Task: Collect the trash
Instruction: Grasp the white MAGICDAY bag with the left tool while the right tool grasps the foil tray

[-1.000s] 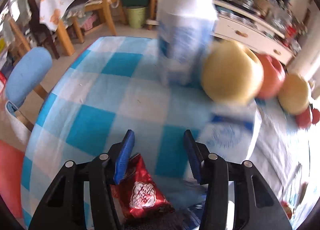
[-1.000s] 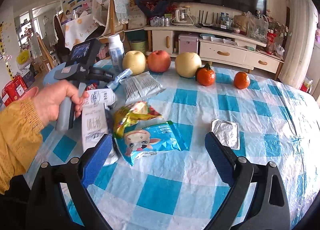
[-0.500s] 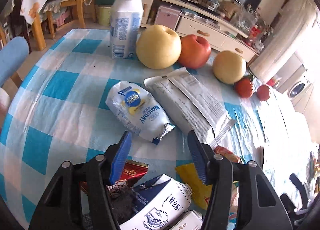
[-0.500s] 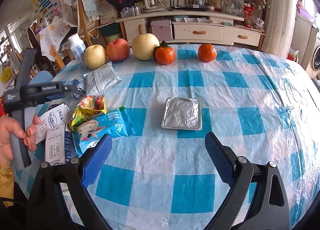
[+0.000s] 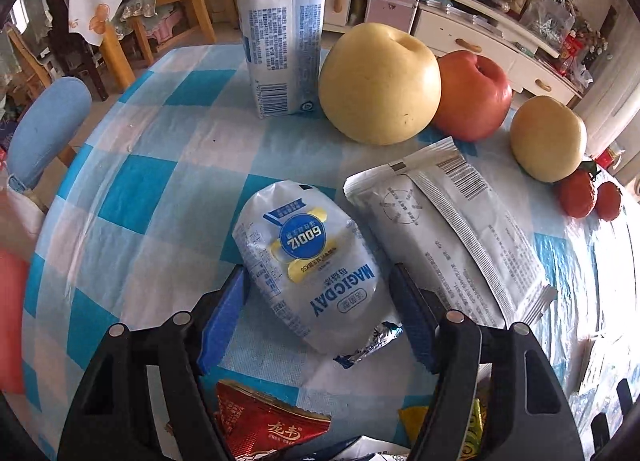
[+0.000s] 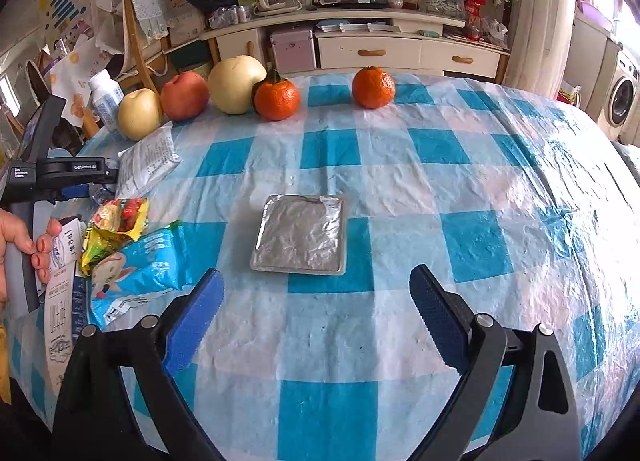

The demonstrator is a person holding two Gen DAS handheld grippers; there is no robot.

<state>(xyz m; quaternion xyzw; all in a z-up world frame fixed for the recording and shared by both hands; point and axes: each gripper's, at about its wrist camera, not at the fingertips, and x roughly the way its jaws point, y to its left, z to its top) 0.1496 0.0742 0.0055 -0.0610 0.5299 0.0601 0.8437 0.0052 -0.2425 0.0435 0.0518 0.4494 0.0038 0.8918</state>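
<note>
Here, left gripper (image 5: 320,315) spread around white snack pouch (image 5: 310,265) (not yet pinched), right gripper (image 6: 316,311) spread near foil tray (image 6: 301,235).

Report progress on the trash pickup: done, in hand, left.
Done: nothing looks collected; no bin shows. In hand: the left tool is open around the white pouch, not yet closed. The right tool is open, just short of the foil tray. Left: grey wrapper, red wrapper, blue bag, yellow wrapper and cartons. The fruit isn't trash.
</note>
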